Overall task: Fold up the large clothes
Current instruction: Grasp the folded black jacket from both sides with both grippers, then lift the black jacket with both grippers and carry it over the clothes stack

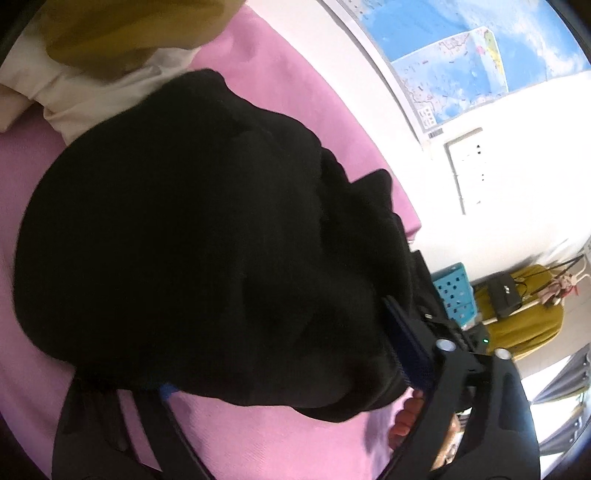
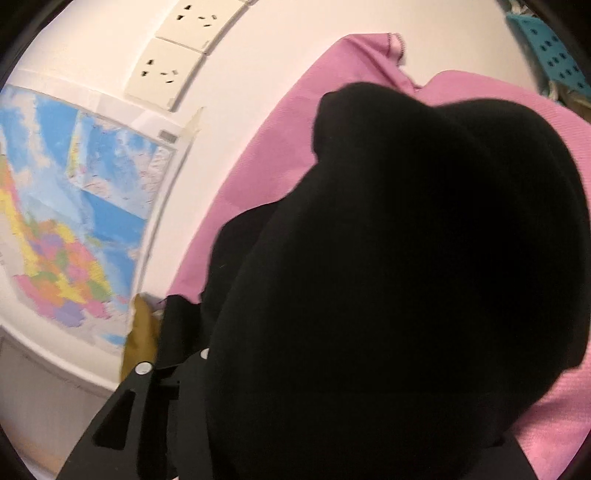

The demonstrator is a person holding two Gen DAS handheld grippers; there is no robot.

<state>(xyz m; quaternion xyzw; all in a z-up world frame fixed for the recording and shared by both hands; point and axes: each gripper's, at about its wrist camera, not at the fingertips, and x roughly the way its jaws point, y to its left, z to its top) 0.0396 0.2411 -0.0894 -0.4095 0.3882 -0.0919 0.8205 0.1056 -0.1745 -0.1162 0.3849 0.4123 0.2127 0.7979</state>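
A large black garment (image 1: pixel 184 236) lies bunched on a pink sheet (image 1: pixel 295 88). In the left wrist view its near edge drapes over my left gripper (image 1: pixel 280 384), whose blue-padded fingers (image 1: pixel 410 354) are closed on the cloth. In the right wrist view the black garment (image 2: pixel 406 277) fills most of the frame and hangs over my right gripper (image 2: pixel 295 406), hiding its fingertips; only the left black finger arm (image 2: pixel 147 406) shows. The pink sheet (image 2: pixel 266 155) lies beyond.
A white pillow (image 1: pixel 85 96) and a mustard cloth (image 1: pixel 122 33) lie at the bed's far end. A world map (image 2: pixel 66 206) and wall sockets (image 2: pixel 170 70) are on the white wall. A teal perforated basket (image 1: pixel 454 295) and a mustard garment (image 1: pixel 524 317) stand beside the bed.
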